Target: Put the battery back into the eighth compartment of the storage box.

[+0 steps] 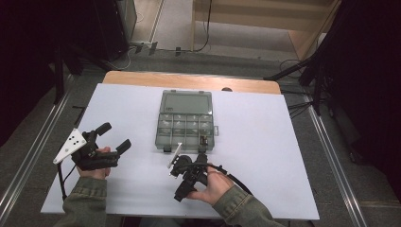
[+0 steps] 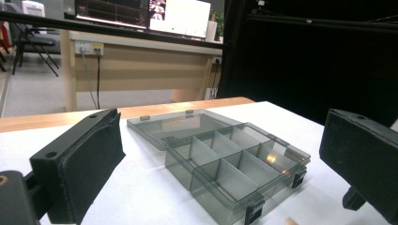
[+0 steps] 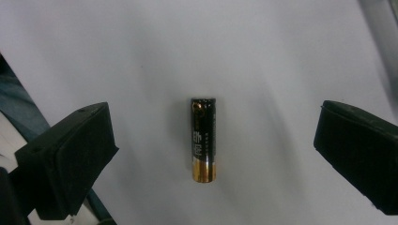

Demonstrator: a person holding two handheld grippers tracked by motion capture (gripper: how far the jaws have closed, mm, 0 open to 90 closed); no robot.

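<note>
A black and gold AA battery (image 3: 203, 139) lies on the white table between the jaws of my right gripper (image 3: 217, 140), which points straight down over it. The jaws stand wide open, one on each side, neither touching it. From above, my right gripper (image 1: 189, 174) hovers just in front of a smoky transparent organizer box (image 1: 185, 124) and hides the battery. The box (image 2: 230, 161) has its lid folded back and several divided compartments. My left gripper (image 1: 113, 136) is held open at the table's left, empty, aimed at the box.
The white table top (image 1: 269, 142) has free room right of the box and along the front. A small dark item (image 1: 204, 140) sits in the box's front right compartment. Cables, a wooden desk and dark stands surround the table.
</note>
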